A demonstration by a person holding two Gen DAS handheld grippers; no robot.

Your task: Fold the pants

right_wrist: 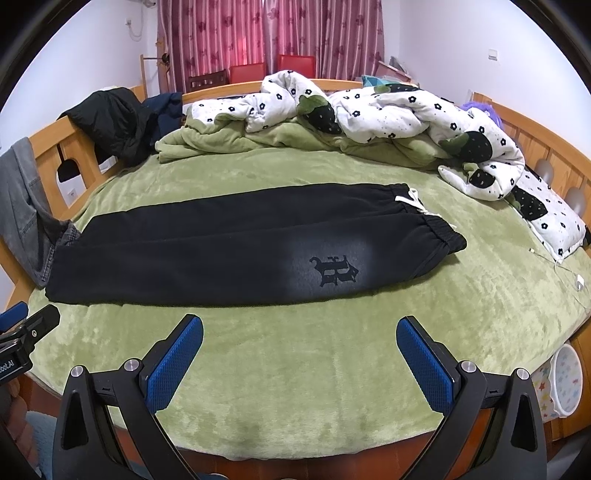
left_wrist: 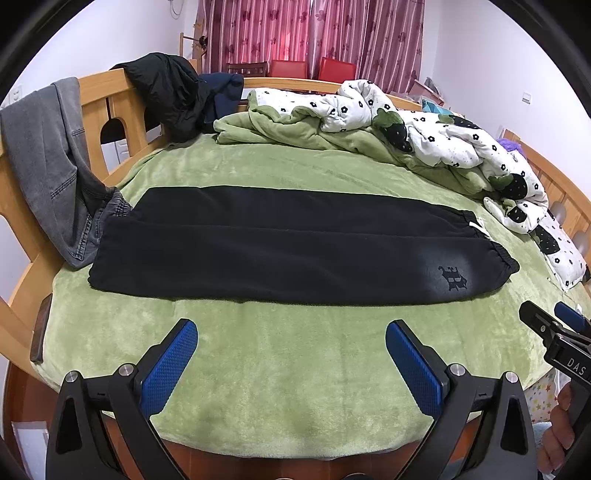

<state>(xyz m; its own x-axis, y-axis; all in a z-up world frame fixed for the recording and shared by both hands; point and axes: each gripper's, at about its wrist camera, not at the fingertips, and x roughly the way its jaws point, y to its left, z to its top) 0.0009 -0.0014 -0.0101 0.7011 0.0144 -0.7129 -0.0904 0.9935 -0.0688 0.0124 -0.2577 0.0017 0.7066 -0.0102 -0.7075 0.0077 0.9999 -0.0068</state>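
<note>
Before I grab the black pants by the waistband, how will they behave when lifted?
The black pants look like thick fleece, so probably floppy and will drape. The green blanket is plush, so dragging likely snags. The drawstring may dangle.

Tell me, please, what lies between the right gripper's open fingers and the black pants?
Only bare green blanket separates the right gripper from the black pants; the right wrist view shows this plainly.

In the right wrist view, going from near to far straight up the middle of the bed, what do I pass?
right claw → green blanket → black pants → flowered quilt → wooden bed rail → red chairs → pink curtains
</note>
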